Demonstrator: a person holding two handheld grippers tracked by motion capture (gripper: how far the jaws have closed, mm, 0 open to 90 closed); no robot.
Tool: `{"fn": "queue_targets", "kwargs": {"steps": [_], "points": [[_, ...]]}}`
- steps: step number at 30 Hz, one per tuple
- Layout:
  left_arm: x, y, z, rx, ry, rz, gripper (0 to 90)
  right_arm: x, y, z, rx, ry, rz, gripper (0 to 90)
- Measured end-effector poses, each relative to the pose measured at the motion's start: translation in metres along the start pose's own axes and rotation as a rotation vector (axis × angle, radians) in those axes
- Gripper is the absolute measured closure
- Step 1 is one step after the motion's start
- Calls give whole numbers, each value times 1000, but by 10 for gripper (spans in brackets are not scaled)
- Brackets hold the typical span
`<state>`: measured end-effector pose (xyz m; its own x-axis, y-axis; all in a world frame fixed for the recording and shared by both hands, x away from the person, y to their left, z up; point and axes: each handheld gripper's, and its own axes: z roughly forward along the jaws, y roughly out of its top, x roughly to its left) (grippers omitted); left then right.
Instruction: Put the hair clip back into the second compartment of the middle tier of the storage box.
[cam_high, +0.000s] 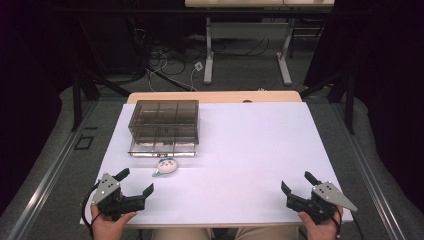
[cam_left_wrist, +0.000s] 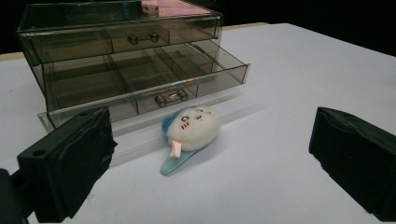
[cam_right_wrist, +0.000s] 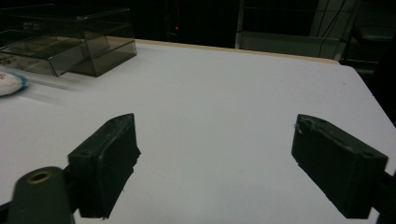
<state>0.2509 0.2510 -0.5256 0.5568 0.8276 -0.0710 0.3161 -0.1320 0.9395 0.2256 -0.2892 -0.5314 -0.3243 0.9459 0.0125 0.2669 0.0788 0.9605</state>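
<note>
Left gripper (cam_high: 135, 182) at the near-left corner of the white table (cam_high: 250, 150): jaws spread wide, nothing between the pads, touching nothing. In the left gripper view the same gripper (cam_left_wrist: 205, 154) frames the plush toy (cam_left_wrist: 189, 128) ahead of it, well clear of both jaws.

Plush toy (cam_high: 165, 166) lies on the table just in front of the clear smoky drawer box (cam_high: 164, 126), near the left gripper. In the high view its long axis runs diagonally: the pale blue tip points toward the near-left, the round white end toward the box. Small face marks on the white part; no readable text.

Drawer box (cam_left_wrist: 126, 65): lower drawer pulled out, compartments visible, no label legible.

Right gripper (cam_high: 295, 182) at the near-right corner: jaws also wide apart, empty, well apart from the toy. Right gripper view agrees (cam_right_wrist: 215, 163).
</note>
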Motion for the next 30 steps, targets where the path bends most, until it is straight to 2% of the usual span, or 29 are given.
{"fn": "queue_targets", "kwargs": {"steps": [2, 7, 10, 12, 14, 15, 16, 19, 22, 30], "points": [[1, 0, 2, 3, -4, 1, 2, -1, -2, 1, 3, -2, 0, 151], [3, -5, 6, 14, -13, -37, 2, -1, -12, 4, 35, -2, 38, 148], [4, -8, 7, 18, -12, -48, 2, 1, -17, 9, 56, -1, 14, 148], [4, -8, 7, 21, -7, -40, 2, 2, -18, 9, 63, 1, 7, 149], [4, -8, 6, 21, -3, -52, 2, 3, -19, 9, 66, 2, 2, 148], [5, -8, 6, 18, 1, -45, 2, 3, -19, 9, 66, 2, 2, 148], [4, -8, 5, 11, 1, -58, 2, 3, -19, 8, 59, 11, -4, 148], [5, -8, 5, 14, 8, -54, 2, 3, -20, 9, 60, 8, -7, 149], [5, -8, 5, 18, 7, -72, 2, 3, -21, 9, 66, 7, -1, 149], [5, 0, 10, 31, 17, -63, 2, 4, -23, 10, 72, 11, -9, 149]]}}
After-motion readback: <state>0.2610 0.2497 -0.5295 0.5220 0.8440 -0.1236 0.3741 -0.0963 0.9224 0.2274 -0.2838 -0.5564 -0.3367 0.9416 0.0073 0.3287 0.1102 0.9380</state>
